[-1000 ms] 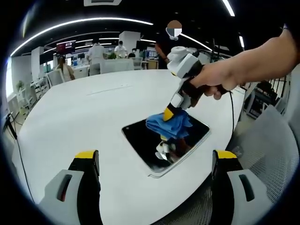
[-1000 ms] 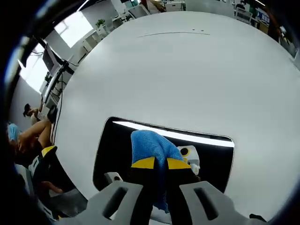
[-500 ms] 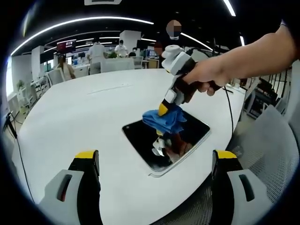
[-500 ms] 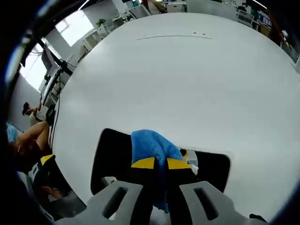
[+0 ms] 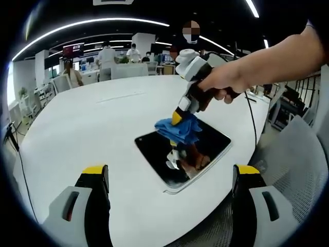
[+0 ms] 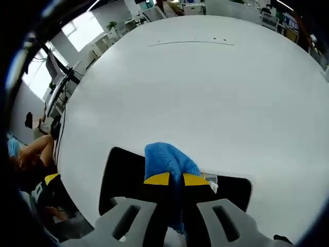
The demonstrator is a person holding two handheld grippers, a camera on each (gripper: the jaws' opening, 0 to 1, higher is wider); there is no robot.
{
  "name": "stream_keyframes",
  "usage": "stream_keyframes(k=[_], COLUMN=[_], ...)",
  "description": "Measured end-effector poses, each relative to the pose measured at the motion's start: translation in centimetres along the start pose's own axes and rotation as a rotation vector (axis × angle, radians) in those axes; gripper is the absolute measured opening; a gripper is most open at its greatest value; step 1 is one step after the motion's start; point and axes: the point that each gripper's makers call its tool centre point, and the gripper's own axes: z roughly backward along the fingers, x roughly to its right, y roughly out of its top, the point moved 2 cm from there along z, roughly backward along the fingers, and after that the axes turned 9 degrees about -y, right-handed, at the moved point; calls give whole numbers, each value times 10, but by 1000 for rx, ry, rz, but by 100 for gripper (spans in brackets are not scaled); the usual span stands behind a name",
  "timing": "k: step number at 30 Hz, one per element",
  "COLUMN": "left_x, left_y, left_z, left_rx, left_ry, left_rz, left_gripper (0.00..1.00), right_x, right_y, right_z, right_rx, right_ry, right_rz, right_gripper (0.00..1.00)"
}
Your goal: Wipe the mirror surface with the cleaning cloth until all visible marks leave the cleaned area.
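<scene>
Right tool (image 6: pixel 171 179) squeezes the bunched blue cleaning cloth (image 6: pixel 165 158) against the dark flat rectangular mirror (image 5: pixel 182 149).
The mirror lies on the white round bench (image 5: pixel 92 128), ahead of the wide-open left tool (image 5: pixel 169 177); the cloth hides some glass.

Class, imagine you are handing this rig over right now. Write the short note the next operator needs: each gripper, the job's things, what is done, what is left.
Right gripper: jaws shut on the blue cleaning cloth, pressing it on the mirror.
Left gripper: jaws open, holding nothing, above the white table short of the mirror.
Mirror lies flat near the table edge.
Done: wiping is under way.
Left: whether marks remain cannot be told from these views; check the glass, finish the wipe.
</scene>
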Motion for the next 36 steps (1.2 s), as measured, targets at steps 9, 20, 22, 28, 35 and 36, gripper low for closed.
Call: stream_keyframes(k=[9, 20, 22, 28, 35, 36], left_x=[0, -1, -1, -1, 0, 0], left_y=[0, 0, 0, 0, -1, -1], left_z=[0, 0, 0, 0, -1, -1], left_rx=[-2, -4, -4, -7, -11, -11], left_ry=[3, 7, 8, 6, 2, 1], left_rz=[-3, -5, -4, -6, -11, -11], left_gripper=[99, 99, 99, 99, 99, 99], right_x=[-1, 11, 14, 23, 34, 35], right_y=[0, 0, 0, -2, -2, -2], right_z=[0, -1, -1, 3, 2, 2], right_rx=[9, 6, 4, 5, 1, 1], right_ry=[-6, -12, -15, -25, -37, -37], right_rz=[34, 25, 23, 13, 1, 0], right_gripper=[1, 1, 1, 1, 1, 1])
